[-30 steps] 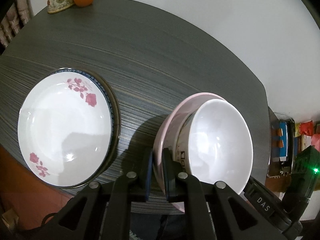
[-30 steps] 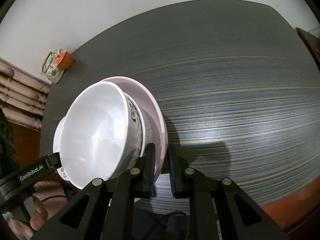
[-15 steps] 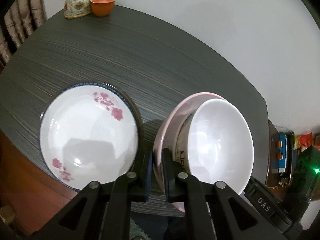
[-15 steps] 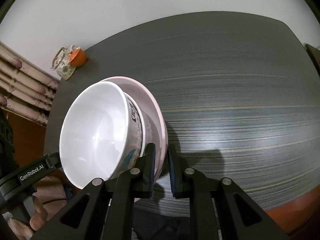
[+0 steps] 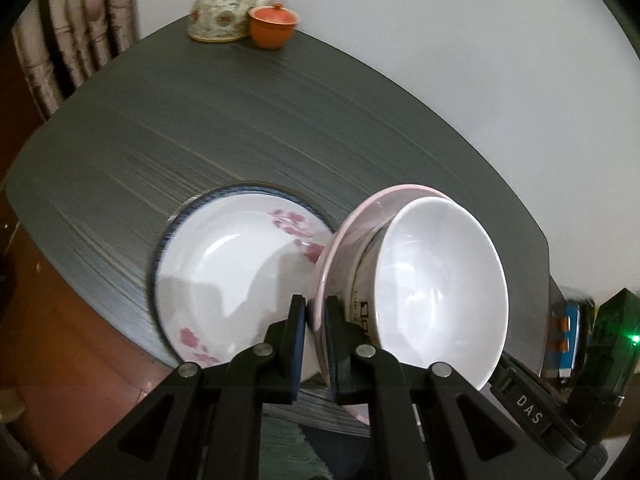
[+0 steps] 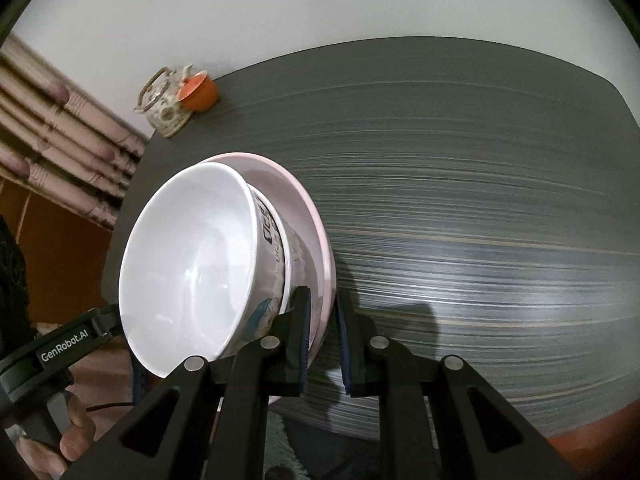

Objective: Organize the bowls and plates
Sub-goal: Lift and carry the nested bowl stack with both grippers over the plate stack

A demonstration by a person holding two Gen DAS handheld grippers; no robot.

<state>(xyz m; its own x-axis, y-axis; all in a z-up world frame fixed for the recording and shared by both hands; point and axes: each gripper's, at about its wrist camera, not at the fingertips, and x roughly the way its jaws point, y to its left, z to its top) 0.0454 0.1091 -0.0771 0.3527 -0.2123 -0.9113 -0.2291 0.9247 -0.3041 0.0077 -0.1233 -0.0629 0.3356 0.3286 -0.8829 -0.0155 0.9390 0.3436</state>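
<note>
Both grippers hold a pink plate (image 5: 340,248) by its rim, one on each side, above the dark table (image 5: 240,120). My left gripper (image 5: 316,340) is shut on the plate's left rim. My right gripper (image 6: 322,340) is shut on its right rim (image 6: 320,240). A white bowl (image 5: 440,292) with printed sides sits nested in the plate, also seen in the right wrist view (image 6: 192,264). A white plate with pink flowers (image 5: 236,280) lies on a blue-rimmed plate (image 5: 192,208) on the table, just left of and partly under the held stack.
A floral teapot (image 5: 220,12) and an orange cup (image 5: 274,26) stand at the table's far corner by the wall. A chair back (image 5: 68,40) is at the left. Boxes and a device with a green light (image 5: 616,340) sit off the right edge.
The held pink plate with the bowl has moved left toward the flowered plate and now overlaps its right edge. Both grips are unchanged.
</note>
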